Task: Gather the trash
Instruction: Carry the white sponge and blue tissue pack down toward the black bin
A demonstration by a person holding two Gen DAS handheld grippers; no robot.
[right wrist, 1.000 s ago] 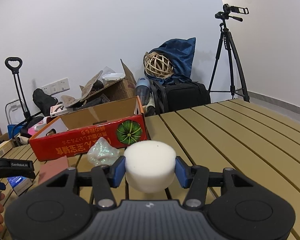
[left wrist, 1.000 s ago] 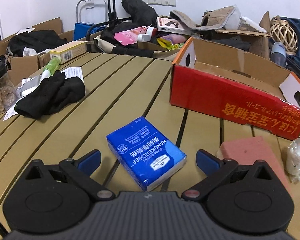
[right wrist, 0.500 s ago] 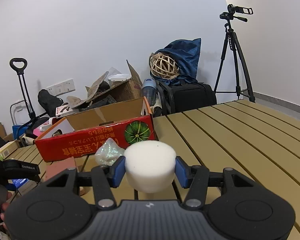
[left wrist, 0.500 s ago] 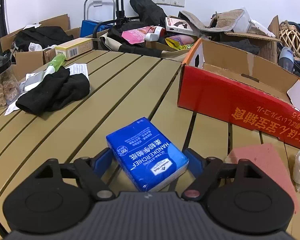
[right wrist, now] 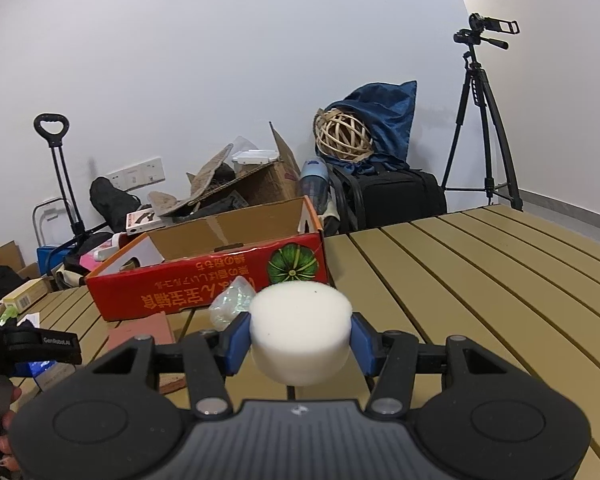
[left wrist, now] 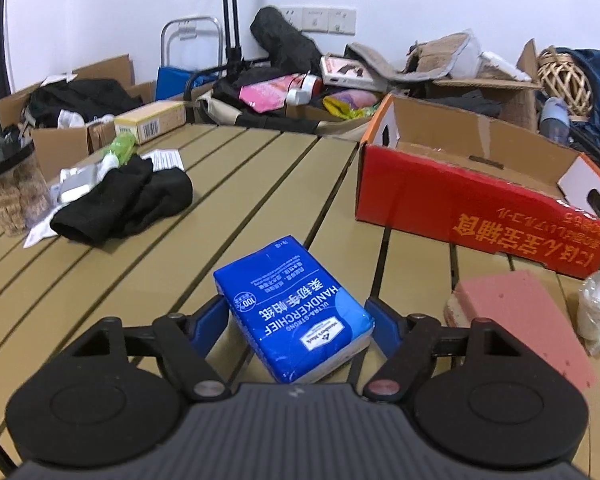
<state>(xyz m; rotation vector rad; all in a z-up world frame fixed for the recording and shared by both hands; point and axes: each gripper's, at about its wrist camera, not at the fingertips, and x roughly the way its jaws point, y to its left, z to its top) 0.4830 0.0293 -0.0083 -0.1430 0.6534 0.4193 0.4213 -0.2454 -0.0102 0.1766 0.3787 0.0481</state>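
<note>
Left gripper [left wrist: 298,320]: jaws just closing in, 2 blue pads now against the sides of blue tissue pack [left wrist: 290,304], lying on slatted table [left wrist: 260,184] near red carton [left wrist: 472,200]. Right gripper [right wrist: 299,342]: clamped on white foam disc [right wrist: 300,330], above table.

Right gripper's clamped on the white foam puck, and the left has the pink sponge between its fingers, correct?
Not quite. The left gripper has the blue tissue pack between its closing fingers; the pink sponge lies beside it, per the left wrist view. The right gripper does clamp the white foam puck.
</note>
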